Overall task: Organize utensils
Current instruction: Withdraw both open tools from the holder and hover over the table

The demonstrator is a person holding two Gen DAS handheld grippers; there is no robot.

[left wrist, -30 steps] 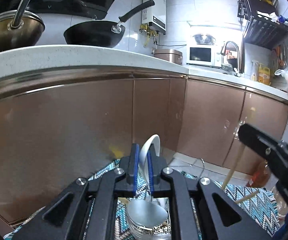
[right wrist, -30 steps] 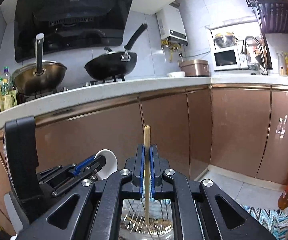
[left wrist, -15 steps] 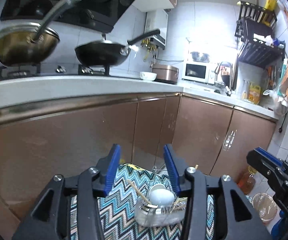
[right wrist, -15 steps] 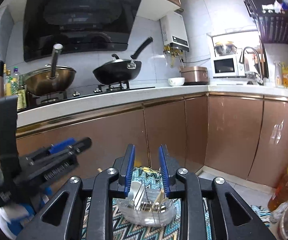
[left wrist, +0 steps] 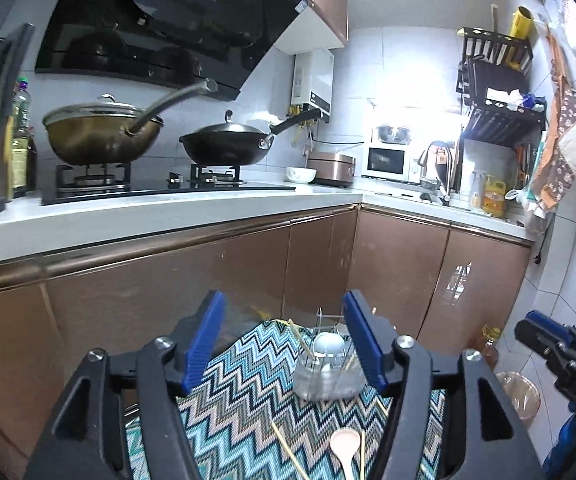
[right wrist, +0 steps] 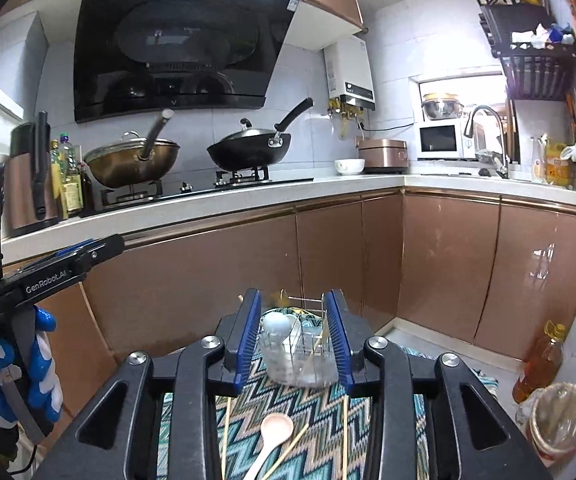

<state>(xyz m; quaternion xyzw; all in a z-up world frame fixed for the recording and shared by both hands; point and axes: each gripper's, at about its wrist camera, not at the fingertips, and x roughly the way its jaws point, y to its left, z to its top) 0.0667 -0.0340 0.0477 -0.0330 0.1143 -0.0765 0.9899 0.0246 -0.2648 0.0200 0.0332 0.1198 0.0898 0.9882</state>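
Fingers of the left gripper [left wrist: 284, 340] stand wide apart and opening, nothing between them; beyond, a clear utensil holder [left wrist: 326, 376] with a white spoon sits on the zigzag mat [left wrist: 240, 392], chopsticks [left wrist: 288, 450] nearer. Right gripper [right wrist: 294, 338] fingers, narrower, also opening, empty; a pink spoon [right wrist: 274, 434] lies near.

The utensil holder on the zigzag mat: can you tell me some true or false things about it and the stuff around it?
1. A white spoon stands in the clear utensil holder. True.
2. The pink spoon is in the holder. False: it lies on the zigzag mat.
3. The left gripper holds a spoon. False: its jaws are opening with nothing between them.
4. Chopsticks lie loose on the mat. True.
5. Both woks sit on the floor. False: they are on the stove.
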